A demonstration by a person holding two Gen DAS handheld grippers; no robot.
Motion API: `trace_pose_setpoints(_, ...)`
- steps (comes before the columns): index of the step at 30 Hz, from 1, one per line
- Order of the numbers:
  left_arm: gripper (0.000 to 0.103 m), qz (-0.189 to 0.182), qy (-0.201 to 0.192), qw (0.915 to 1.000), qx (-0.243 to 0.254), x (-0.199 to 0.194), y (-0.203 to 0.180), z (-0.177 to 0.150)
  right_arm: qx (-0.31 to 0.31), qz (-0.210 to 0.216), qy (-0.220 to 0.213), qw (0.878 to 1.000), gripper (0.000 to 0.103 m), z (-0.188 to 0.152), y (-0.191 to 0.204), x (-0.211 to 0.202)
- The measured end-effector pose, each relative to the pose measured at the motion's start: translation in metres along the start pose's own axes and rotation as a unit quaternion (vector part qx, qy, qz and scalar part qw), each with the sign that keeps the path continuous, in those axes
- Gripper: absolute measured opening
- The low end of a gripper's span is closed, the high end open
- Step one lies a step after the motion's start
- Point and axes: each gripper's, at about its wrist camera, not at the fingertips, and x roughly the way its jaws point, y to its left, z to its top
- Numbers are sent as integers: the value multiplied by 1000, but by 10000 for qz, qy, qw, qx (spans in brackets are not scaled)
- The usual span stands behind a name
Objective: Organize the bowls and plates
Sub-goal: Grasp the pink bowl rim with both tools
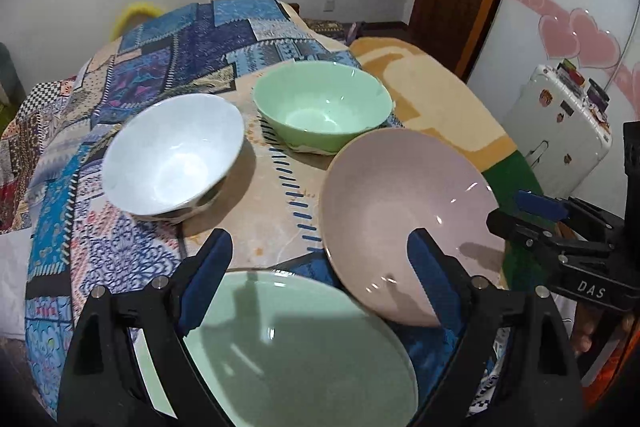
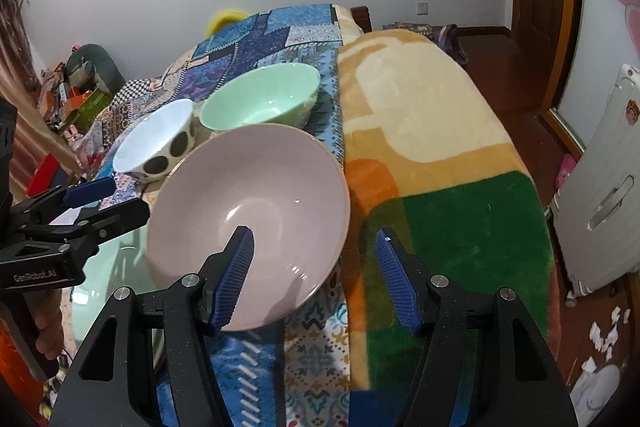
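Note:
On the patchwork bed cover stand a white spotted bowl [image 1: 172, 155] [image 2: 154, 143] and a green bowl [image 1: 324, 107] [image 2: 260, 99]. In front of them lie a wide pink bowl [image 1: 400, 211] [image 2: 256, 187] and a pale green plate [image 1: 296, 347] [image 2: 104, 267]. My left gripper [image 1: 320, 255] [image 2: 100, 203] is open above the green plate's far rim and touches nothing. My right gripper [image 2: 316, 247] [image 1: 532, 215] is open too. Its left finger hangs over the pink bowl's inside and its right finger is outside the near right rim. The pads do not press on the rim.
A plush orange, cream and green blanket [image 2: 440, 147] [image 1: 432, 99] covers the bed's right side. A white suitcase [image 1: 560, 131] [image 2: 600, 203] stands on the wooden floor beside the bed. Clutter [image 2: 76, 87] lies on the far left. A person's hand [image 2: 48, 323] holds the left gripper's handle.

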Motion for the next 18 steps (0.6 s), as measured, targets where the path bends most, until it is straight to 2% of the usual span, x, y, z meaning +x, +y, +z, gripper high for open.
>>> trace_pose_setpoints(2,90,11,84,10000,-6,10,0,1,-13,41,65,10000,60,-1,-2,5)
trace_pose_setpoints(4,84,35,157,9999,-52,20,0,2,-4,68,101,9999,58,-3,-2,10)
trace_pose_setpoints(6,72,24,270,9996,-86,31,1,3,25,106,121,9999,51,-3,-3,13)
trace_pose_setpoints(9,60,-2,413,9991,-110,43,2,2,110,187,176,9996,44,-4,-6,18)
trace_pose_setpoints(13,52,-63,475,9988,-58,50,-1,0,236,259,224,9991,34,-4,-10,23)
trace_pose_setpoints(18,34,-233,625,9977,-83,58,-3,-1,287,337,318,9985,26,-7,-11,30)
